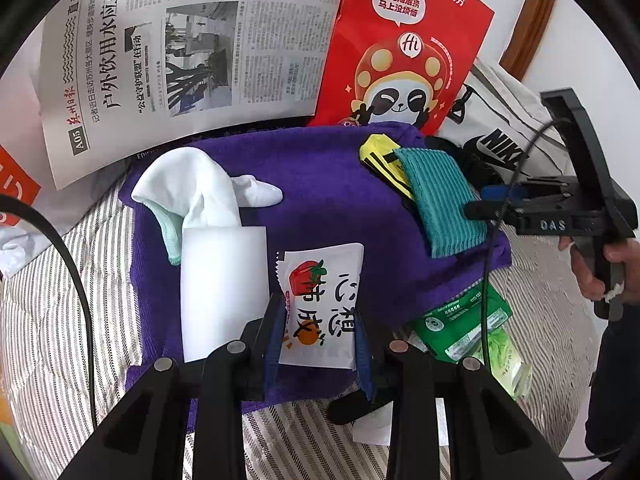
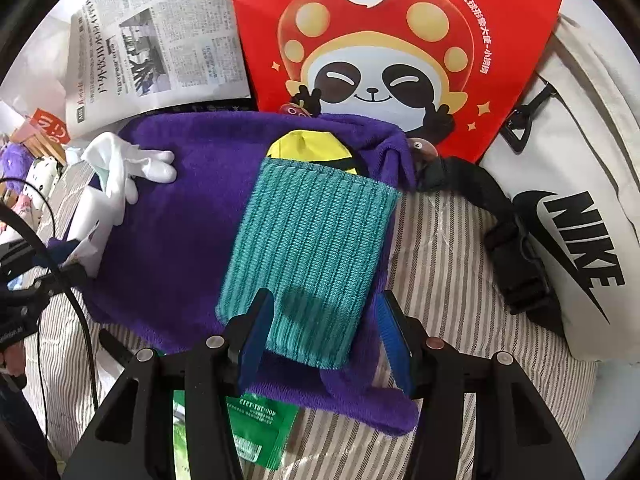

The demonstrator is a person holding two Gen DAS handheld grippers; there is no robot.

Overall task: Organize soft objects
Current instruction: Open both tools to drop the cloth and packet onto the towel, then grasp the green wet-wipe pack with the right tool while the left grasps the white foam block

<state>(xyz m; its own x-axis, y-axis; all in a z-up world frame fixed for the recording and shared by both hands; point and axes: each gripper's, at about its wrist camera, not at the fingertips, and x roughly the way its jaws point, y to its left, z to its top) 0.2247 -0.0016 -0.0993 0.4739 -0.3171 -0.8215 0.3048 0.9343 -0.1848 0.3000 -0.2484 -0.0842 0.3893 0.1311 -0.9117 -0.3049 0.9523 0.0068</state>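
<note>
Two wrist views look down on one soft heap laid over a striped bed cover (image 1: pixel 60 280).

From the left wrist, the left tool (image 1: pixel 318 340) is clenched on a glossy white snack packet (image 1: pixel 322 304) printed with a red fruit and black characters; its blue pads press both long edges. The packet lies on a plush purple towel (image 1: pixel 320 200) with a deep, fuzzy nap. Just beside it is a smooth white rectangular block (image 1: pixel 222 292), and a limp white sock (image 1: pixel 192 192) with a pale green cuff drapes over the block's far end. A ribbed teal cloth (image 1: pixel 440 204) lies tilted on the towel's right part, overlapping a yellow item (image 1: pixel 380 156). The right tool (image 1: pixel 476 210) reaches in at the cloth's edge, held by a hand (image 1: pixel 600 264). Crinkled green foil packets (image 1: pixel 468 332) poke from under the towel.

From the right wrist, the right tool (image 2: pixel 326 332) stands released, its blue pads parted on either side of the teal cloth's (image 2: pixel 308 252) near edge, not pressing it. The cloth is a corded rectangle with stitched borders. Behind sit a glossy red paper bag (image 2: pixel 400 40), a newspaper (image 2: pixel 160 40) and a white canvas bag (image 2: pixel 580 220).
</note>
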